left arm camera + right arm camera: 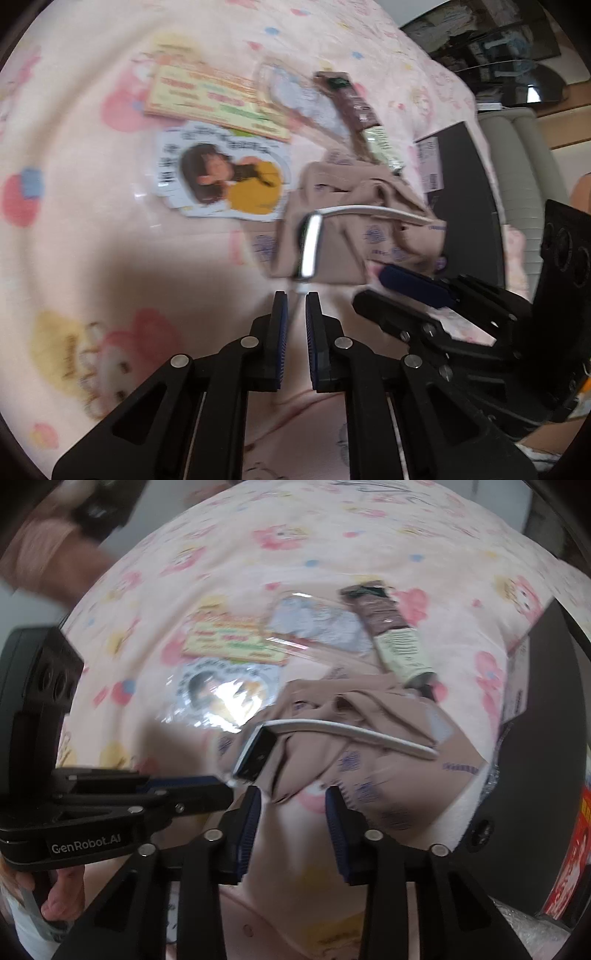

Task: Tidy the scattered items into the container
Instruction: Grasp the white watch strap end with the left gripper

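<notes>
My left gripper (296, 295) is shut on the end of a silver-and-white razor-like tool (312, 243), also seen in the right wrist view (255, 755), which lies over a crumpled beige cloth pouch (354, 225) (351, 738). My right gripper (291, 794) is open and empty just before the cloth; it shows at the right of the left wrist view (373, 284). Behind lie a photo card (225, 181) (225, 694), a yellow card (218, 101) (232, 638), a clear packet (306, 96) (317, 620) and a brown tube (354, 110) (391, 627). A black container (469, 199) (546, 738) stands at the right.
Everything rests on a pink cartoon-print bedsheet (92, 240) (314, 535). A dark glossy object (517, 66) and a pale ribbed cushion (528, 177) lie beyond the bed's right edge. A red printed package (569, 867) sits by the container.
</notes>
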### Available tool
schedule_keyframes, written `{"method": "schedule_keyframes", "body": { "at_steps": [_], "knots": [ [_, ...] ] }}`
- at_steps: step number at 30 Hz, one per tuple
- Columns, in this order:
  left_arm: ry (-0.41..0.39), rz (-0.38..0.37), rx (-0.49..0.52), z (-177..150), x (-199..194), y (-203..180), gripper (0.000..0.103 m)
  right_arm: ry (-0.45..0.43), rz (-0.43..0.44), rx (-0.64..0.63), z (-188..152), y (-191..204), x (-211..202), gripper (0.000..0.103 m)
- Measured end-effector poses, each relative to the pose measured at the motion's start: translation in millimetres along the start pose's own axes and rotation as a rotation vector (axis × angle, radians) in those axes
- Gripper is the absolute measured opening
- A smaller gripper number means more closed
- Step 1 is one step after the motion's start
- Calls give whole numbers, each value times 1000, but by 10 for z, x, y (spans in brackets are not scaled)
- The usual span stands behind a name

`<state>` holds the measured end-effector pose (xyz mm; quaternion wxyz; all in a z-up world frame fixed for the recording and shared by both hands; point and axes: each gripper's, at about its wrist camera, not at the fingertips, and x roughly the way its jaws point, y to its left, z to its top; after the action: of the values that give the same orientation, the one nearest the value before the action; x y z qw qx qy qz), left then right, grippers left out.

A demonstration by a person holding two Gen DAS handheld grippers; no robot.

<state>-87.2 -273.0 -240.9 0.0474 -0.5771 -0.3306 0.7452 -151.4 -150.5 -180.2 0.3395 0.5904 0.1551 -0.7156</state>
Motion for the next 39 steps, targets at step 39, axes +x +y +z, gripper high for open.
{"method": "schedule_keyframes", "body": {
  "at_steps": [39],
  "knots": [
    [-282,42,-98,-205,-1099,-97,1,-35,280,-84,512,854,-32,44]
  ]
}}
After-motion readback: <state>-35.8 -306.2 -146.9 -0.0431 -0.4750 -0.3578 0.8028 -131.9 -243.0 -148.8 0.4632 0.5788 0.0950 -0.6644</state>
